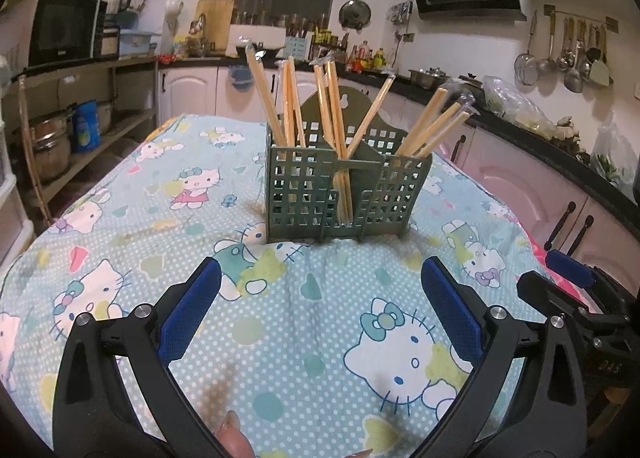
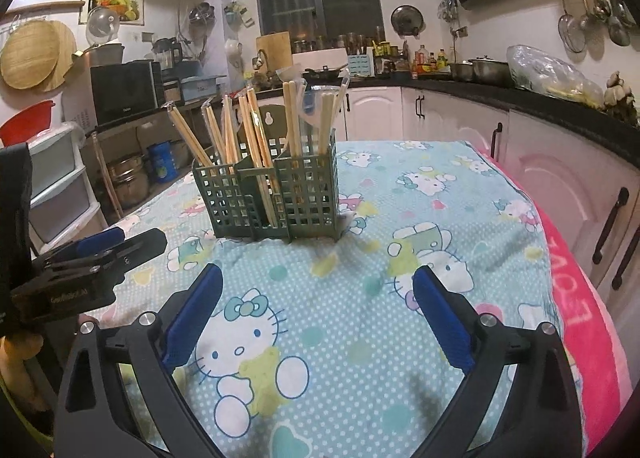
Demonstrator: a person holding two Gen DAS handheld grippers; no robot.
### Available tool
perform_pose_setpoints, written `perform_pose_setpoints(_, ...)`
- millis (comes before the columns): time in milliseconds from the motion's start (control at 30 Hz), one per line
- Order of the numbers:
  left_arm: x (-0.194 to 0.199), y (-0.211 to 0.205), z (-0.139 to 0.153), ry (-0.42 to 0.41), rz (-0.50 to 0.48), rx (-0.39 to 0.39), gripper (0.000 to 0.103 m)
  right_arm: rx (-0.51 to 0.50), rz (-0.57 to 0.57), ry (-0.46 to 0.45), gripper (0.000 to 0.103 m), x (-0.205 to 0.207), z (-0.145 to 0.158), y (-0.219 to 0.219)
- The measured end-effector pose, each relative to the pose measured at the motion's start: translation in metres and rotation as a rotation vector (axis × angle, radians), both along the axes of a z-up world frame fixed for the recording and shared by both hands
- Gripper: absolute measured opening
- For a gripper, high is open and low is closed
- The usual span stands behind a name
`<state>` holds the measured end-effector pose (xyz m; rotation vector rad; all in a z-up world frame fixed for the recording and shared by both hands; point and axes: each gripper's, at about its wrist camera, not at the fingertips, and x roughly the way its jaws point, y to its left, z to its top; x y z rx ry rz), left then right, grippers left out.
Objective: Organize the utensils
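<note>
A green lattice utensil holder [image 1: 344, 194] [image 2: 272, 194] stands upright on the cartoon-print tablecloth [image 1: 160, 218] [image 2: 400, 218]. Several wrapped wooden chopsticks [image 1: 336, 114] [image 2: 256, 134] stick up out of its compartments, leaning different ways. My left gripper [image 1: 320, 278] hovers open over the cloth, short of the holder, with nothing between its blue pads [image 1: 192, 306]. My right gripper [image 2: 318, 282] is also open and empty, a little to the right of the holder's front. Each gripper appears at the edge of the other's view.
Kitchen counters [image 2: 520, 94] with pots and bottles run along the back and right. A shelf with a microwave [image 1: 64, 30] stands at the left. A pink blanket [image 2: 580, 318] lines the table's right edge. A fingertip [image 1: 234, 438] shows at the bottom of the left wrist view.
</note>
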<state>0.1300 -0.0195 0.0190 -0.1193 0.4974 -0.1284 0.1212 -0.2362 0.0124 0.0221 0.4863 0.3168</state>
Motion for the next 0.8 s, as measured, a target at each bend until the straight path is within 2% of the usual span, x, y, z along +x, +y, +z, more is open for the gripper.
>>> perform_pose_setpoints(333,-0.016,-0.001,-0.006,-0.079,0.009,0.019,0.092,-0.030,-0.023,-0.092,0.095,-0.018,-0.007,0.002)
perform_pose_setpoints(800,-0.021,0.004,-0.007,-0.095,0.039,0.007,0.092,-0.034,-0.036,-0.099,0.095,-0.018,-0.010,0.005)
